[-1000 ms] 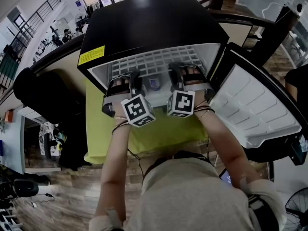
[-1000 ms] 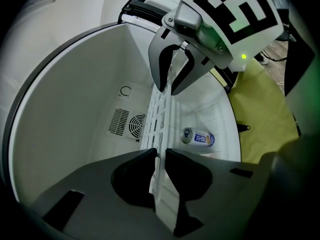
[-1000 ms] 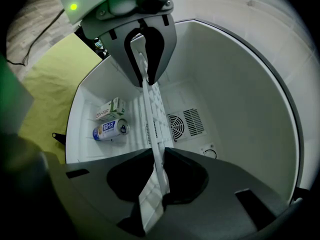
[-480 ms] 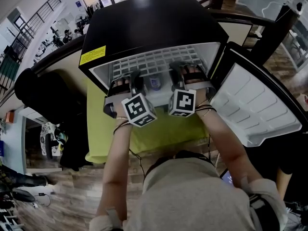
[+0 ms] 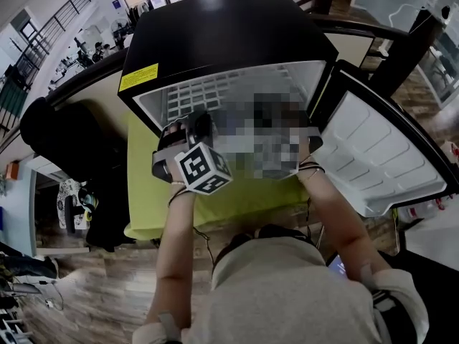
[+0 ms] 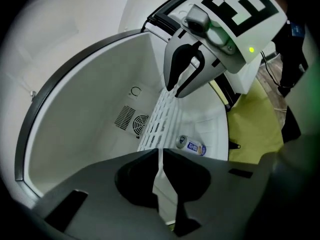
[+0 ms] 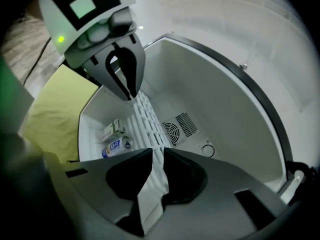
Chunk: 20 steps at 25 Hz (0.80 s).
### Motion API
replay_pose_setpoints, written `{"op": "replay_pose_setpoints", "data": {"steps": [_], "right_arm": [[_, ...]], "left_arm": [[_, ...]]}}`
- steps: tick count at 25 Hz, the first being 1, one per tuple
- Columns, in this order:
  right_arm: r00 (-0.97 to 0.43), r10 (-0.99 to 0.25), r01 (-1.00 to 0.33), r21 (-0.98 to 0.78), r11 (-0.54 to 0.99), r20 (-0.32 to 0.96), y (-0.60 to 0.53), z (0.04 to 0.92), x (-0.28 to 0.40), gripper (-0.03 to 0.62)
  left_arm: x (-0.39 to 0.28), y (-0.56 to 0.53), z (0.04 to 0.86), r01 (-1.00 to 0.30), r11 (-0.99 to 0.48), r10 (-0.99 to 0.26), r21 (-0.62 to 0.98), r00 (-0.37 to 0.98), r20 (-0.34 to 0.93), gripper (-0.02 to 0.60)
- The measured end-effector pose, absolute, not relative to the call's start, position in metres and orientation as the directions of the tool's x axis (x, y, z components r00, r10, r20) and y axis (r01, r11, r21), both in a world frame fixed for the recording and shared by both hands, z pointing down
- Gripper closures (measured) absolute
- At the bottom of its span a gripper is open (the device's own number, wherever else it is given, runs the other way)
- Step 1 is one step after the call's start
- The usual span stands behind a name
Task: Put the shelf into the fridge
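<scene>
- Both my forearms reach fwd from the chest, side by side, into the mouth of the open black fridge (image 5: 215, 27); its door (image 5: 373, 156) is swung out to my right.
- Left gripper (image 6: 161, 156): pointing slightly down. Jaws just closed in and are clenched on the front edge of the white grid shelf (image 6: 166, 113).
- Right gripper (image 7: 156, 156): same slight dip, alongside the left. Jaws have just been opening, so the grip is slack. The shelf's edge is between them.
- The shelf is inside the fridge, running from my jaws toward the back wall.
- Head view only: the fridge's black top w/ a yellow label, the yellow-green cloth (image 5: 215, 199) under the fridge, and my left marker cube (image 5: 203, 169). My right gripper can't be made out there.
- Gripper views only: each shows the other gripper on the shelf's front edge.
- Both also show a can (image 6: 191, 145) lying on the fridge floor & a round fan grille (image 7: 172, 130) on the back wall.
- Right gripper view alone: a small carton (image 7: 114, 128) beside the can and a dial (image 7: 207, 149) near the grille.
</scene>
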State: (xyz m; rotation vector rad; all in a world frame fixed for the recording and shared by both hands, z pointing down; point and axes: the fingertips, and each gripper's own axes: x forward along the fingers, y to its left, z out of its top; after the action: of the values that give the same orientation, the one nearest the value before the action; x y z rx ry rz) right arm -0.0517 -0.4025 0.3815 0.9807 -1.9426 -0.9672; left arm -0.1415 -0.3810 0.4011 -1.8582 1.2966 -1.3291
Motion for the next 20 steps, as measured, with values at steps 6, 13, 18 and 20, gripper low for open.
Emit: {"op": "replay_pose_setpoints", "data": {"steps": [6,13,18,20], "right_arm": [[-0.519,-0.809,-0.461,0.707,0.537,0.275,-0.384,0.367,-0.054,0.528],[-0.630,-0.742,-0.567,0.517,0.641,0.230,-0.358,0.355,-0.060,0.582],[-0.660,-0.723,-0.606,0.424,0.673,0.203,-0.346,0.359,-0.060,0.582],[-0.673,-0.710,-0.607,0.394,0.690,0.207,-0.339,0.364,-0.062,0.582]], "left_arm": [[-0.135,-0.366,0.394,-0.477,-0.422,-0.897,-0.771,0.097,0.431,0.567],[-0.121,-0.345,0.384,-0.664,-0.468,-0.869,-0.583,0.227,0.439,0.568],[-0.119,-0.333,0.377,-0.771,-0.472,-0.864,-0.427,0.309,0.397,0.567],[-0.118,-0.329,0.374,-0.806,-0.470,-0.865,-0.362,0.339,0.369,0.568]]}}
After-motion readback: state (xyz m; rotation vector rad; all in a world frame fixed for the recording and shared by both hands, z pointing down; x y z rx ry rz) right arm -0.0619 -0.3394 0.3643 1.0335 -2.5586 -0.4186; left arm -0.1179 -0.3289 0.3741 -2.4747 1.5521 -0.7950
